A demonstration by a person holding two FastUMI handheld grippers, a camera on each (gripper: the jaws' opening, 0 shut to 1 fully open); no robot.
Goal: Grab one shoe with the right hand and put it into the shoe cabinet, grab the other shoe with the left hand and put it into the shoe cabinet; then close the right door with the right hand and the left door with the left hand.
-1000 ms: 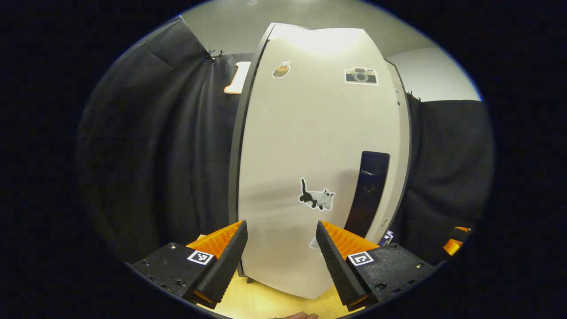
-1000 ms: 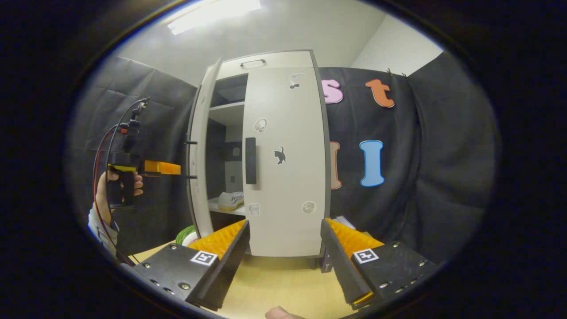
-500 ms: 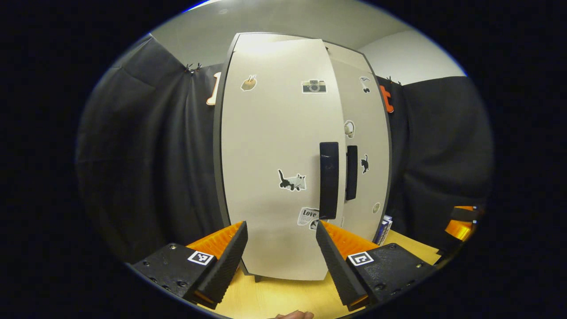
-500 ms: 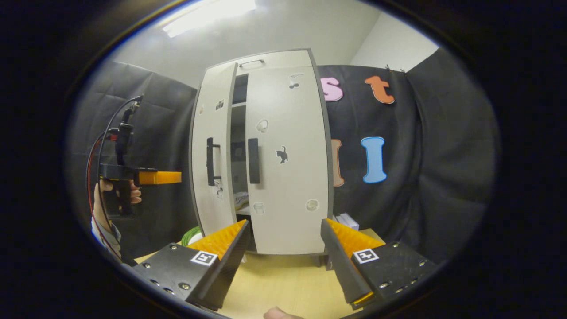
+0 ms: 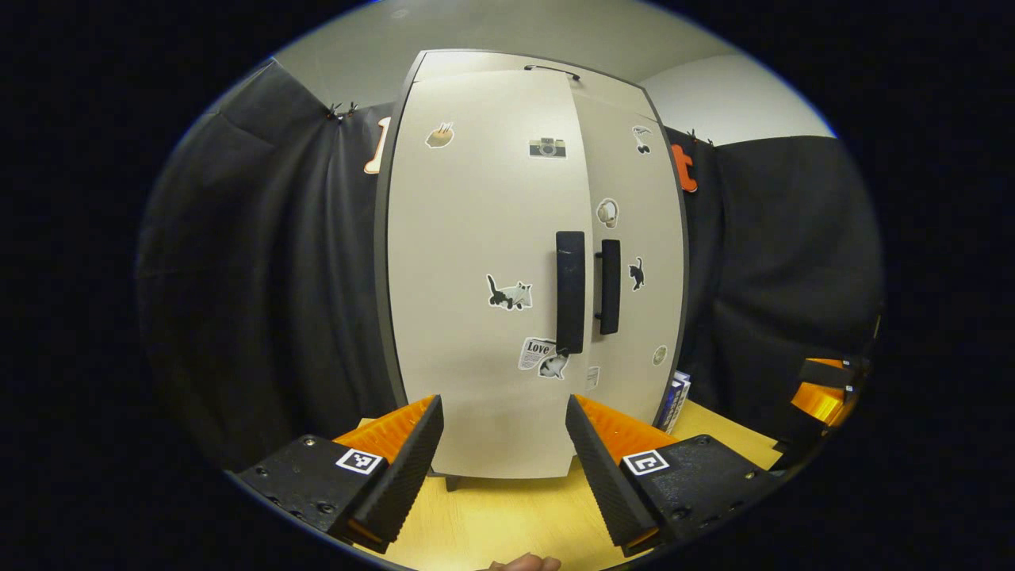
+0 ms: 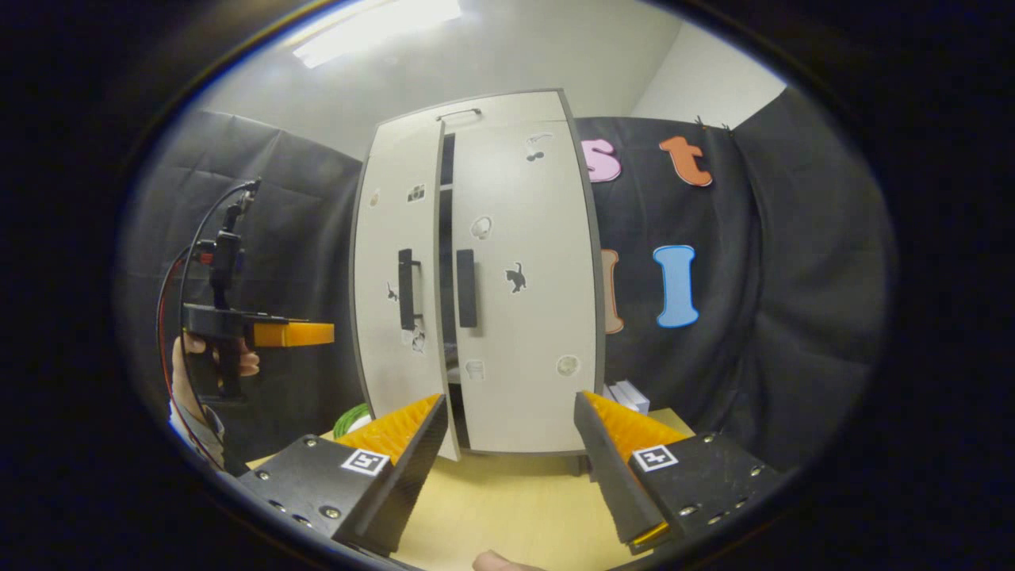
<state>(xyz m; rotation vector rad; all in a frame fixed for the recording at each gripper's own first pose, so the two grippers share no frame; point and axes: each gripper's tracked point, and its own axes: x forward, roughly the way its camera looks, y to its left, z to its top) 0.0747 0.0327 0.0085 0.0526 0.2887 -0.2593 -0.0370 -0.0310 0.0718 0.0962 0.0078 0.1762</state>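
Standing upright on the pale wooden worktop point(image 5: 507, 515), the shoe cabinet point(image 5: 531, 262) faces both cameras against the black cloth wall. In the left gripper view, the left door point(image 5: 476, 270) lies nearly flush with the front, its dark vertical handle point(image 5: 569, 292) just beside the matching handle point(image 5: 609, 285) of the right door point(image 5: 634, 254); stickers of a cat point(image 5: 509, 292), a camera point(image 5: 547, 147) and a newspaper clipping point(image 5: 539, 355) mark the left door. The left claw point(image 5: 501, 444) hangs in front of the lower part of this door, jaws spread wide with nothing between them, and whether its fingers touch the panel cannot be told. At the right edge of that view an orange and black part of the right claw point(image 5: 821, 396) shows, well apart from the cabinet. In the right gripper view, the right door point(image 6: 523, 285) is closed, while the left door point(image 6: 400, 285) stands slightly ajar, a narrow dark gap point(image 6: 446, 270) separating the two. The shoes cannot be made out through that gap. The right claw point(image 6: 507, 444) is held back from the cabinet over the worktop, jaws wide apart and empty. To the left in that view, a hand point(image 6: 190, 369) grips the left claw's body point(image 6: 238, 333), from which cables point(image 6: 186, 262) rise, near the ajar door's outer face. A green coil point(image 6: 353, 419) and small boxes point(image 6: 626, 395) lie beside the cabinet's base.
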